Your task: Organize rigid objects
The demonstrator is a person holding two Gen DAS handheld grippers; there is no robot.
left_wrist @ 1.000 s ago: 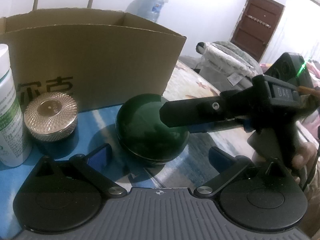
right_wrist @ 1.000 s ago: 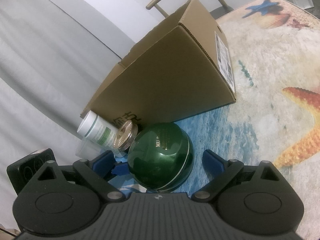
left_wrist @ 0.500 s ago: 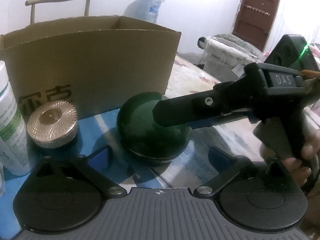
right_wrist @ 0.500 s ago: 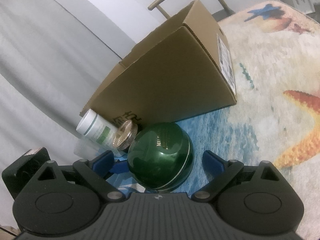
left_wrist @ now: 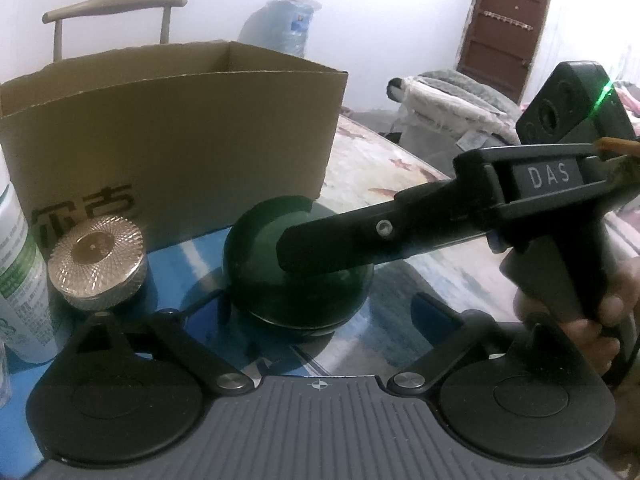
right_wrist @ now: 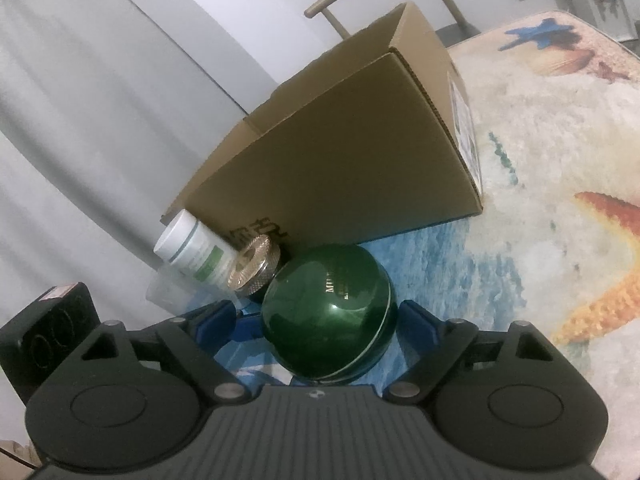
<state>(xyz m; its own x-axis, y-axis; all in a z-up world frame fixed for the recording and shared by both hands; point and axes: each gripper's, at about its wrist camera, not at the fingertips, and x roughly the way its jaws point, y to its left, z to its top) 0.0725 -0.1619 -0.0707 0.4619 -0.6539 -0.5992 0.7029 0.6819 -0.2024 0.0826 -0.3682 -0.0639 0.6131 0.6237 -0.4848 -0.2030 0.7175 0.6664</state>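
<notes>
A dark green round jar point(right_wrist: 328, 312) with gold lettering stands on the blue patch of the printed tablecloth, in front of a cardboard box point(right_wrist: 340, 160). My right gripper point(right_wrist: 316, 316) straddles it. Its jaws are closing, with the jar between the blue pads; a gap still shows on the left side. In the left wrist view the same jar point(left_wrist: 256, 264) sits just ahead of my left gripper point(left_wrist: 316, 304), whose jaws are also closing without touching it. The right gripper's near finger point(left_wrist: 332, 244) crosses the jar's front; the far finger is hidden behind it.
A gold ribbed lid jar point(left_wrist: 96, 264) and a white bottle with a green label point(left_wrist: 20, 280) stand left of the green jar, against the open-topped box point(left_wrist: 172, 140). A clear cup point(right_wrist: 164, 292) sits beside the bottle. A hand point(left_wrist: 592, 320) holds the right gripper's handle.
Both pairs of fingers have narrowed slightly. The left view has rolled a little, so the right gripper sits higher in it. The green jar has not moved.
</notes>
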